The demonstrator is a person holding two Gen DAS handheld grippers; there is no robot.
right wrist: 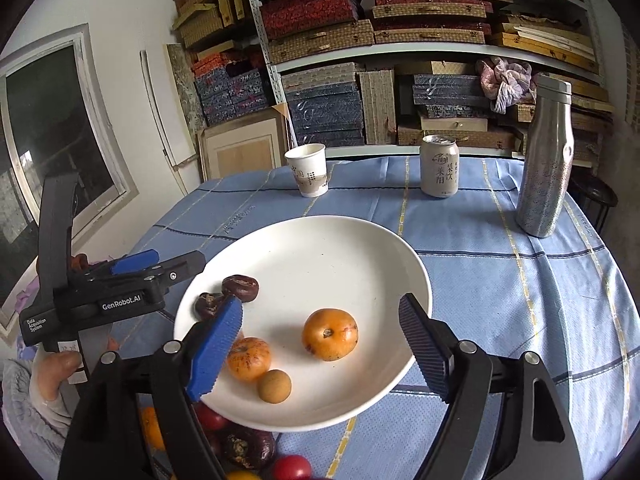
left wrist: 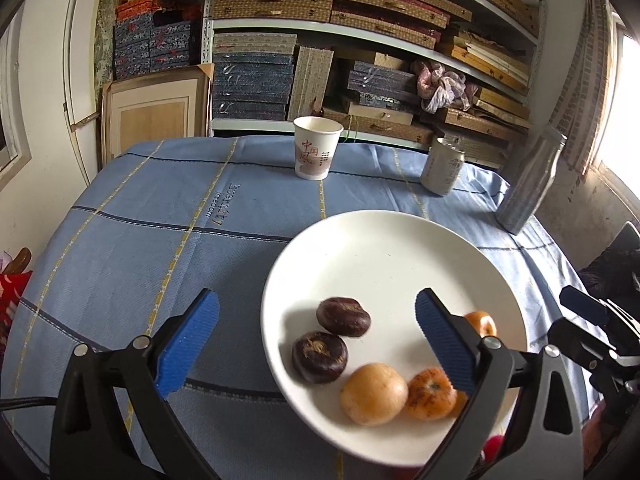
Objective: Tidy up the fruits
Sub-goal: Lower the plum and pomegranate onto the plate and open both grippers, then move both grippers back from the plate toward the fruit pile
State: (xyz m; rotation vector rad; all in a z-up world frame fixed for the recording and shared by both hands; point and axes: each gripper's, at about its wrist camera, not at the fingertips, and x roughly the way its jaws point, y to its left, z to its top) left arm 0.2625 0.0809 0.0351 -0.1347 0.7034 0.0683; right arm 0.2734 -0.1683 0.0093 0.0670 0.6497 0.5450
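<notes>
White plate [right wrist: 360, 248], blue checked tablecloth [right wrist: 500, 280]

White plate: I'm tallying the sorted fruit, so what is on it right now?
The white plate holds two dark brown fruits, two orange ones and one small tan one. Gripper fingers may hide more.

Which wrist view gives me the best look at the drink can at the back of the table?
The right wrist view: the can stands upright, near centre, with its label facing the camera and nothing covering it. In the left wrist view the can is smaller, tilted by lens distortion, and its label is hard to read.
</notes>
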